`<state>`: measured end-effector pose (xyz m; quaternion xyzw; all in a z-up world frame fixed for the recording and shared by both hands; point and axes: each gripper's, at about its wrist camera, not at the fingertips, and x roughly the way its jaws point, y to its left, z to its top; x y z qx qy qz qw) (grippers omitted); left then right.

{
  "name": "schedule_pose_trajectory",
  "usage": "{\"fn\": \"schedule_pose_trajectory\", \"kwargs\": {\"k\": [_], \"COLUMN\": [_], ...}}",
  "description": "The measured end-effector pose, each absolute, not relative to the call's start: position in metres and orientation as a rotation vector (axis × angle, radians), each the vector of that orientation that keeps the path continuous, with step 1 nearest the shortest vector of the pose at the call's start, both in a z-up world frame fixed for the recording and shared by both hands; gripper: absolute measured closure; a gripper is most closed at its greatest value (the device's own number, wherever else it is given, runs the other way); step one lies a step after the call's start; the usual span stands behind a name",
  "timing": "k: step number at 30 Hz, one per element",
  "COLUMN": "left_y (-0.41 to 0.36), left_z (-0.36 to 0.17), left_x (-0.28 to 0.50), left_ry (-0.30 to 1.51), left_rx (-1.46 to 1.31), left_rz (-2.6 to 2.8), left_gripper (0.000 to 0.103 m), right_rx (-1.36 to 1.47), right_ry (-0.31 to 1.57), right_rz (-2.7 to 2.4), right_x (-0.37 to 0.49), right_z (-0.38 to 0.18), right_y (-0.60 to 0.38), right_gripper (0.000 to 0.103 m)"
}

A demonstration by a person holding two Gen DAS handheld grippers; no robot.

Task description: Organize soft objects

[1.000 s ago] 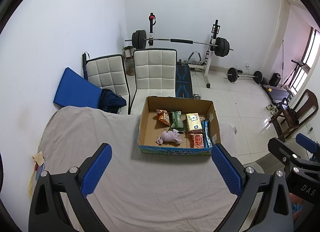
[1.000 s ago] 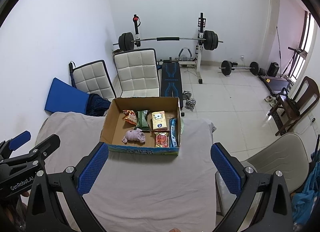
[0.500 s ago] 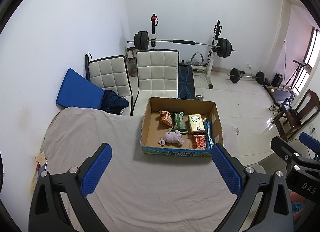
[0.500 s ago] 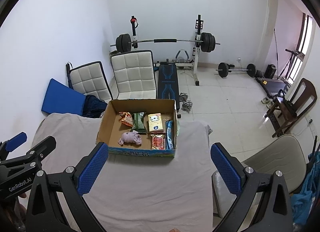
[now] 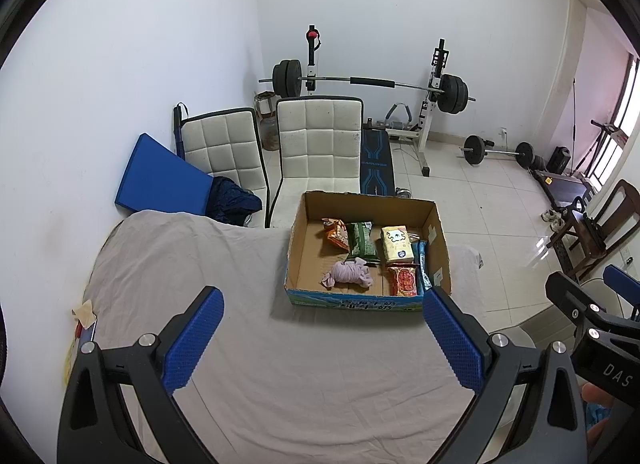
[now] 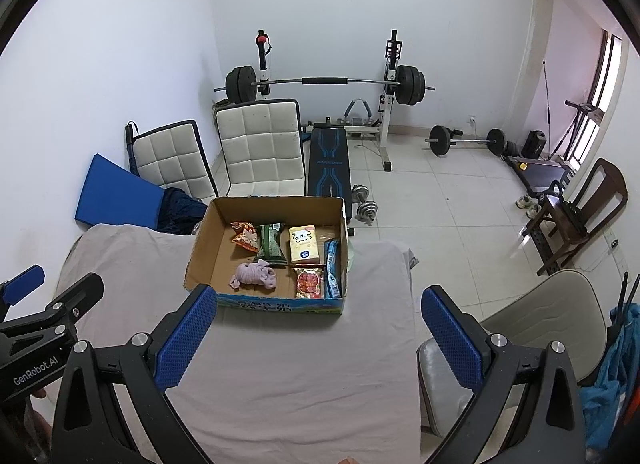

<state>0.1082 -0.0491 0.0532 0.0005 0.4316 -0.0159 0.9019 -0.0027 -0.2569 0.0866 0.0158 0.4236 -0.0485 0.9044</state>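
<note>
An open cardboard box stands at the far edge of the cloth-covered table. In it lie a lilac soft toy, an orange snack bag, a green bag, a yellow tissue pack, a red packet and a blue packet. My left gripper is open and empty, held above the table short of the box. My right gripper is open and empty beside it.
Two white padded chairs and a blue mat stand behind the table. A barbell rack, a bench and dumbbells sit on the tiled floor. A beige chair is at the table's right.
Both grippers have drawn back and risen a little, so the box sits slightly lower in the views. Both stay open and empty.
</note>
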Motion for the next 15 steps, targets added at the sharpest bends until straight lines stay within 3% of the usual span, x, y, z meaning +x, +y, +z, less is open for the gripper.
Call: {"fn": "schedule_pose_trajectory", "kwargs": {"k": [15], "left_y": [-0.0483], "left_z": [0.0539], "left_x": [0.1080], "left_ry": [0.892], "left_rx": [-0.001], "left_rz": [-0.030], "left_gripper": [0.001], "right_rx": [0.033], "right_ry": [0.876], "right_rz": [-0.096], "right_x": [-0.0026], "right_z": [0.0865], "right_y": [-0.2584], "right_gripper": [0.000]}}
